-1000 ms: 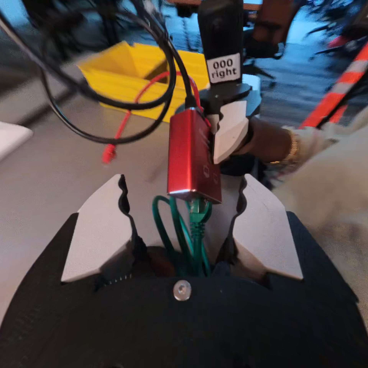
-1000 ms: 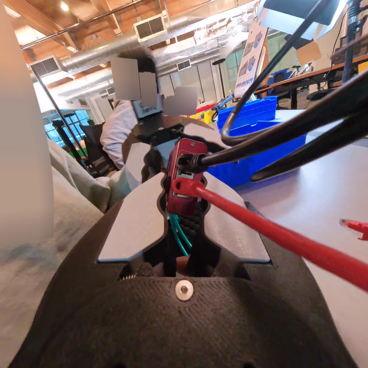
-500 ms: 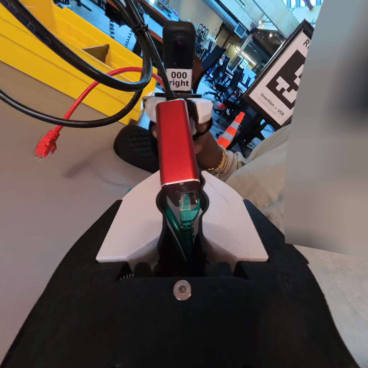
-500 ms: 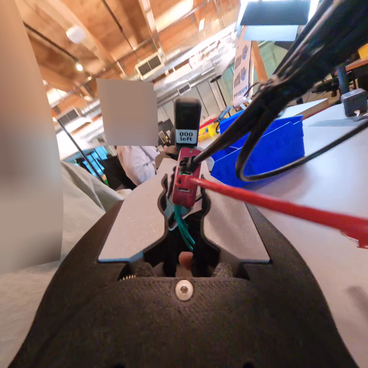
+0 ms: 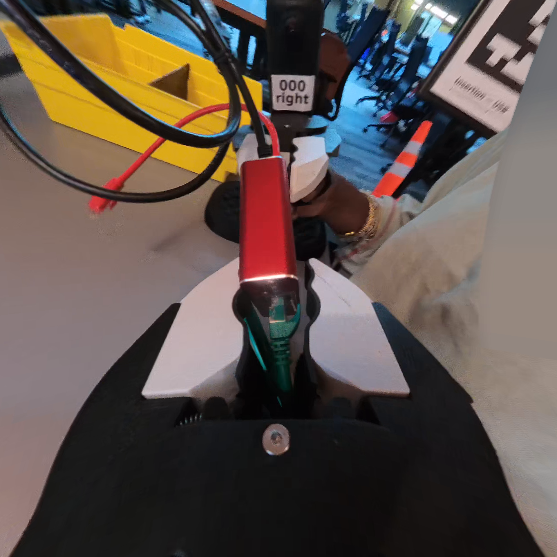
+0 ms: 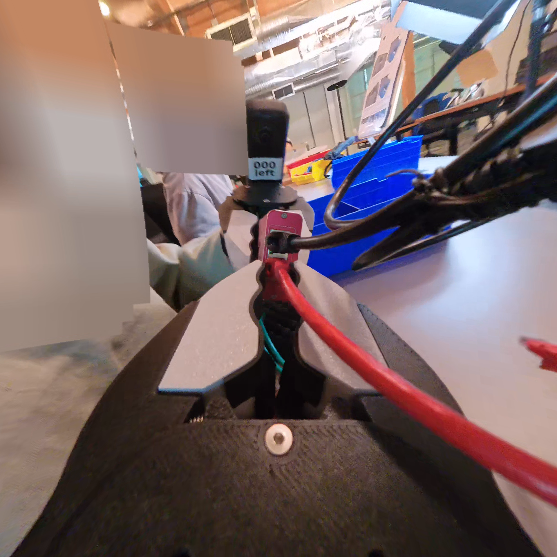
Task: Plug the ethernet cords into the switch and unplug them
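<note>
A red switch [image 5: 265, 217] is held in the air between both grippers. My left gripper [image 5: 272, 268] is shut on its near end, where a green ethernet cord [image 5: 280, 340] is plugged in and runs back between the fingers. My right gripper [image 6: 275, 265] is shut on the switch's other end [image 6: 280, 223]. On that end a black cable [image 6: 331, 238] sits in the upper port and a red ethernet cord [image 6: 376, 373] in the lower one. The red cord's free plug [image 5: 102, 202] lies on the table. The right gripper [image 5: 280, 150] also shows in the left wrist view.
A yellow bin [image 5: 120, 75] stands on the grey table [image 5: 75, 271] behind looping black cable [image 5: 150, 126]. A blue bin [image 6: 376, 187] stands on the table's other side. A person's sleeve [image 5: 422, 271] is at the right. An orange cone [image 5: 404, 159] and a marker sign [image 5: 497, 54] stand beyond. My hands' fingertips stand some 4 cm from each other.
My left gripper, open one second ago, has shut on the switch's near end. Both grippers and the switch have tilted and shifted slightly since.
</note>
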